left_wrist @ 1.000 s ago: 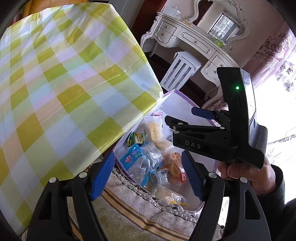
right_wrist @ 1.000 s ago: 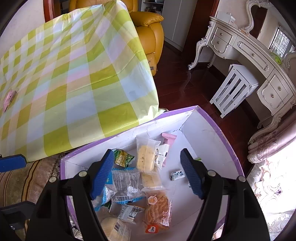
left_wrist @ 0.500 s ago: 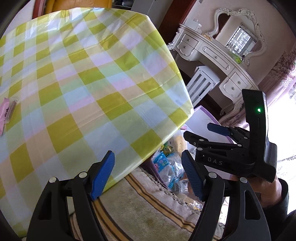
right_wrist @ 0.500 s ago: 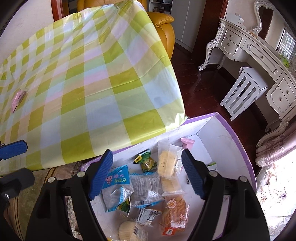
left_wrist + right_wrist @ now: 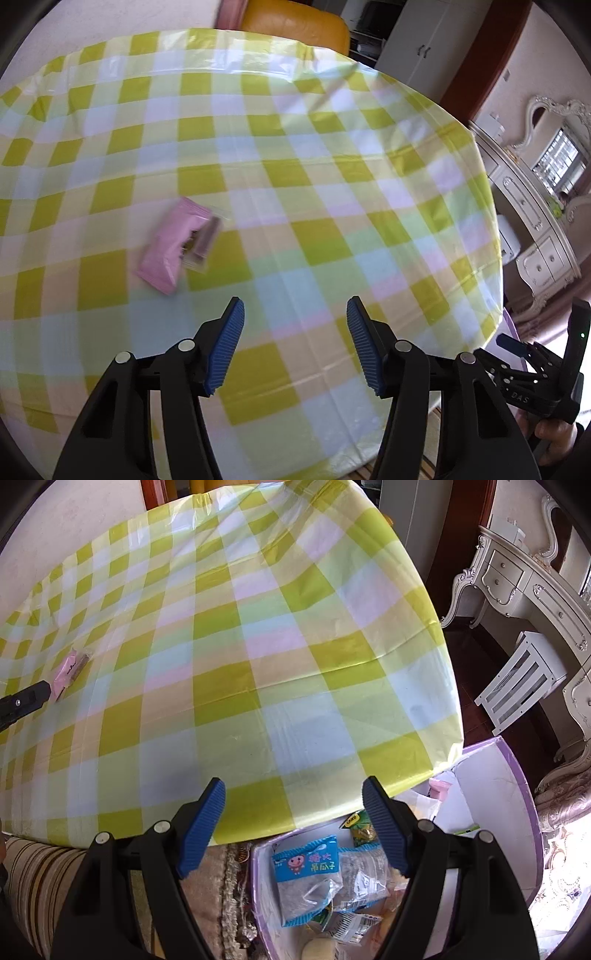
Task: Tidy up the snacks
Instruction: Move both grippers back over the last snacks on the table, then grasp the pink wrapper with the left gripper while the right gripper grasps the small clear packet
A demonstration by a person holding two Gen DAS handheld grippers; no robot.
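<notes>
Our left tongs (image 5: pixel 295 345) hang over the checked desk (image 5: pixel 332 192) with nothing between their blue pads; the jaws have just been closing and stand at a middling gap. Ahead and to their left a pink snack packet (image 5: pixel 177 243) lies flat on the cloth, well apart from the pads. Our right tongs (image 5: pixel 293 827) stand wide and empty above the desk edge. Below and to their right, a purple-rimmed box (image 5: pixel 517 797) holds a blue packet (image 5: pixel 306 862) among other wrapped snacks.

Bright daylight, motion blur, fisheye-warped edges
</notes>
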